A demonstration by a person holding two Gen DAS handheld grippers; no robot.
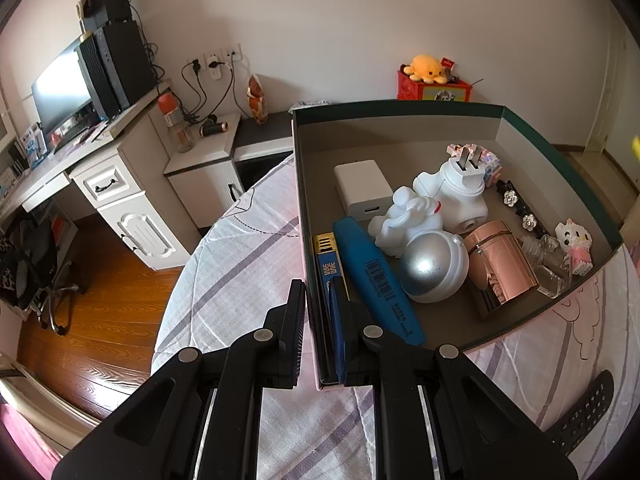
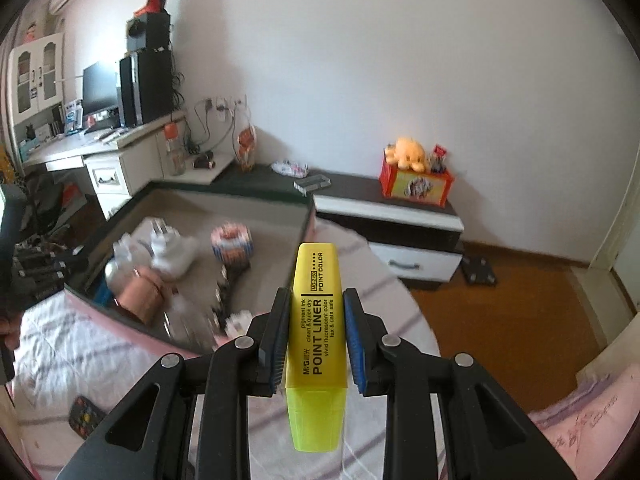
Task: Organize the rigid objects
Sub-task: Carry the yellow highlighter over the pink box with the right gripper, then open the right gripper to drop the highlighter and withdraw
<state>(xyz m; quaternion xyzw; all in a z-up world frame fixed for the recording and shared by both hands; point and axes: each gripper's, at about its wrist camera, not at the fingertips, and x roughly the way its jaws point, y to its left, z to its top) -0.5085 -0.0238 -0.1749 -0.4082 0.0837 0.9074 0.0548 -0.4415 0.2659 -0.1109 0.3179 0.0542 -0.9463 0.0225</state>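
Note:
An open cardboard box [image 1: 400, 128] lies on the bed. It holds a blue highlighter [image 1: 376, 276], a white charger [image 1: 362, 188], a white astronaut figure [image 1: 420, 236], a white plug lamp [image 1: 456, 192], a rose-gold container [image 1: 500, 264] and small toys. My left gripper [image 1: 318, 292] is shut on the box's near left wall. My right gripper [image 2: 316, 304] is shut on a yellow highlighter [image 2: 316, 320] and holds it above the bed, right of the box [image 2: 224, 196], which shows blurred.
A black remote [image 1: 584, 408] lies on the striped bedsheet [image 1: 224, 272], at the right of the box. A white desk [image 1: 112, 184] with a monitor stands at left. A low cabinet [image 2: 384, 216] with a red box and orange plush stands by the wall. Wooden floor lies beyond the bed.

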